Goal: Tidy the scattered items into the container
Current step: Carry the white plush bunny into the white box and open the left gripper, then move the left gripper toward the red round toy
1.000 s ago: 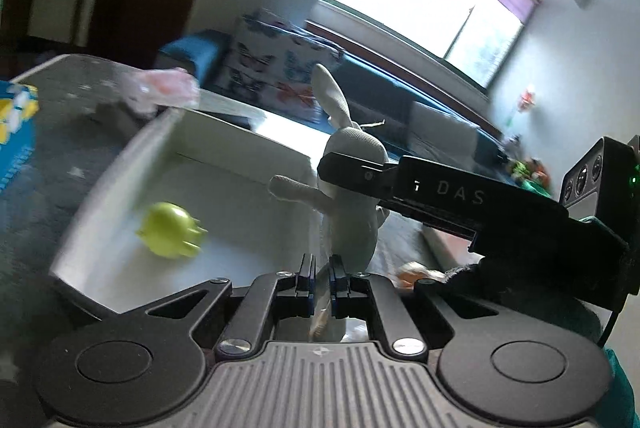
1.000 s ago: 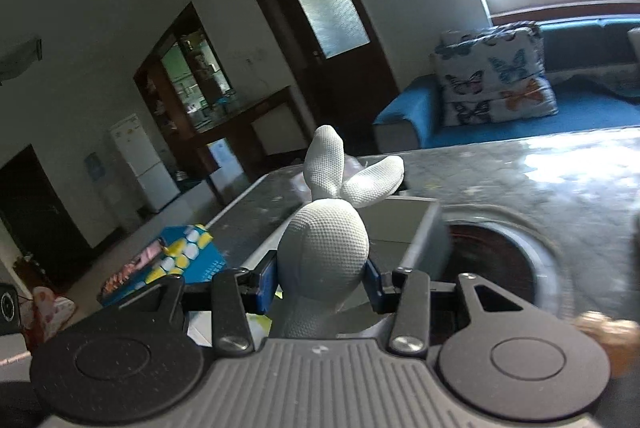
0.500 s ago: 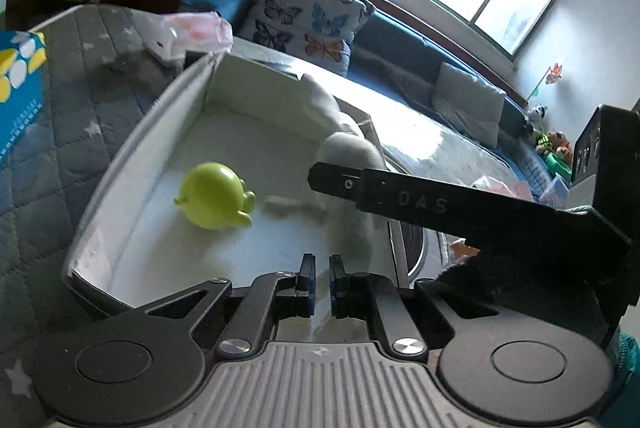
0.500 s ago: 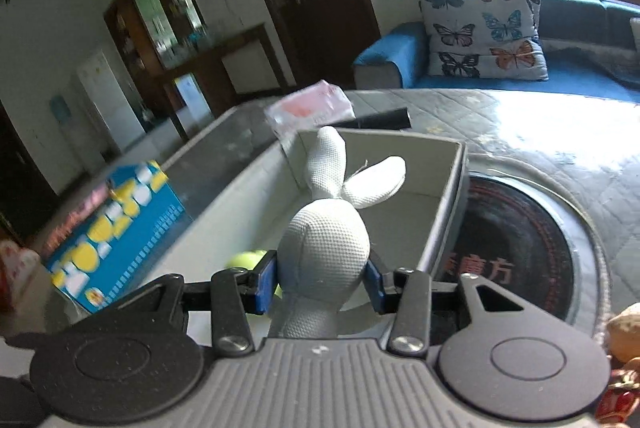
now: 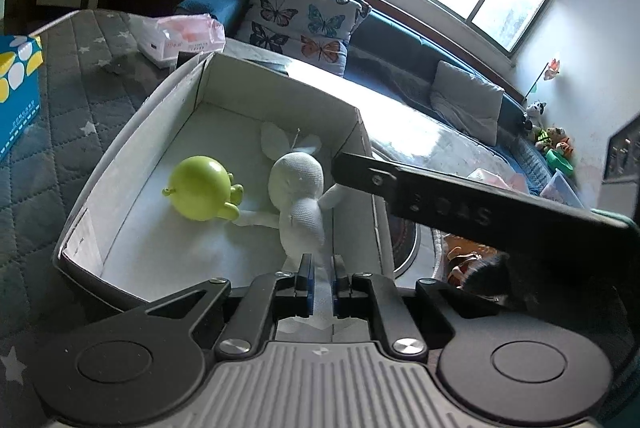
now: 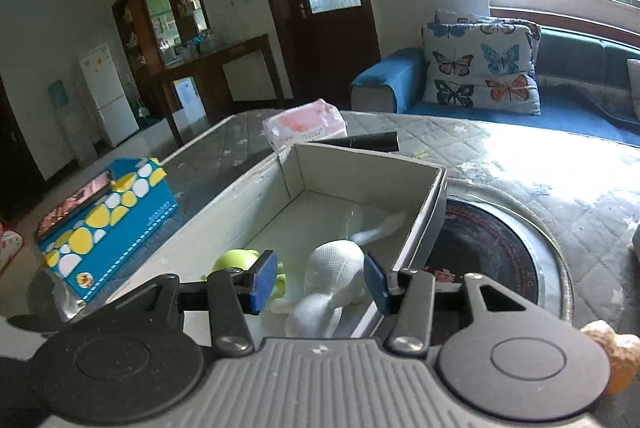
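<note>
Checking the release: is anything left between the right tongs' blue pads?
In the right wrist view the white knitted rabbit doll lies between the right tongs, whose just-opened pads stand clear.

White rabbit doll lying in the grey box, right tongs open over it

The right tongs (image 6: 320, 282) have just been opening; their blue pads (image 6: 264, 280) stand clear on either side of the white rabbit doll (image 6: 334, 278), which lies on the floor of the open grey box (image 6: 360, 164) beside a green toy (image 6: 236, 260). The box sits on a quilted grey worktop (image 6: 520, 164). To its left stands a blue and yellow carton (image 6: 108, 220); behind it lie a pink tissue pack (image 6: 306, 126) and a black tube (image 6: 372, 142).
</note>
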Motion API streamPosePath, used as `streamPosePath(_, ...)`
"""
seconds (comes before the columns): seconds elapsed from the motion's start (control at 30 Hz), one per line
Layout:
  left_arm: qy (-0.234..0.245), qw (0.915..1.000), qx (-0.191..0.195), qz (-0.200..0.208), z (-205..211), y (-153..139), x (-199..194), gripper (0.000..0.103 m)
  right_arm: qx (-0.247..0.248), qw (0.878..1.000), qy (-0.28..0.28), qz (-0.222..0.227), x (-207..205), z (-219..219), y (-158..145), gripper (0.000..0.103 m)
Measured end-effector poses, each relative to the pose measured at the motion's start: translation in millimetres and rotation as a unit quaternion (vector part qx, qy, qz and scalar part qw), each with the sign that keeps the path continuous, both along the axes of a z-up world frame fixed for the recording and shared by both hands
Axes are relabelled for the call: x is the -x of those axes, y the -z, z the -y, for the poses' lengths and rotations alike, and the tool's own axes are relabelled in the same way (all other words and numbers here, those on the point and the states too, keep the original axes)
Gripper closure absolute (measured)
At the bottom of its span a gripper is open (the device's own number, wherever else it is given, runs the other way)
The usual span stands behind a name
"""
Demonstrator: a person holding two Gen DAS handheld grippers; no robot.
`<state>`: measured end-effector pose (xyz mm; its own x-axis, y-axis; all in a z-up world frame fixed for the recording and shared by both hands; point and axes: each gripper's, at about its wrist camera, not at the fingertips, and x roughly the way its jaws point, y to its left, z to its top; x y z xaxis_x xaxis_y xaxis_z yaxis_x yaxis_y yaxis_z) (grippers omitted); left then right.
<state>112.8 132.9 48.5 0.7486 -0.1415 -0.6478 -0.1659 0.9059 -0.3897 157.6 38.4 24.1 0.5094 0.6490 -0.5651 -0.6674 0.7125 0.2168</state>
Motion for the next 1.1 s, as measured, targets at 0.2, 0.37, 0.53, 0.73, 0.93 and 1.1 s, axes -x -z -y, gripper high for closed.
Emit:
streamPosePath(0.2, 0.001, 0.9999, -0.011, 0.012, 14.0, -6.9, 8.0, 0.093, -0.01, 1.0, -0.005, 0.018, 21.6, 28.1, -10.3, 0.052)
streamPosePath(0.37, 0.006, 0.9997, -0.015, 0.018, 27.6, -11.3, 14.4, 0.092, -0.017, 0.999, 0.0, 0.028, 36.7, 53.9, -15.4, 0.052)
streamPosePath(0.53, 0.015, 0.9993, -0.022, 0.026, 42.7, -15.1, 19.5, 0.092, -0.017, 0.999, 0.0, 0.037, 52.8, 77.5, -16.0, 0.052)
streamPosePath(0.73, 0.028, 0.999, -0.022, 0.027, 61.0, -14.2, 22.9, 0.09, 0.001, 0.998, 0.008, 0.068, 74.0, 99.4, -11.9, 0.044)
streamPosePath(0.93, 0.04, 0.9987, -0.021, 0.024, 76.5, -11.0, 24.9, 0.089, 0.001, 0.997, 0.016, 0.075, 86.6, 119.4, -9.3, 0.042)
streamPosePath(1.1, 0.052, 0.9982, -0.024, 0.019, 90.6, -6.5, 25.0, 0.089, 0.007, 0.996, 0.026, 0.081, 97.3, 134.2, -5.4, 0.038)
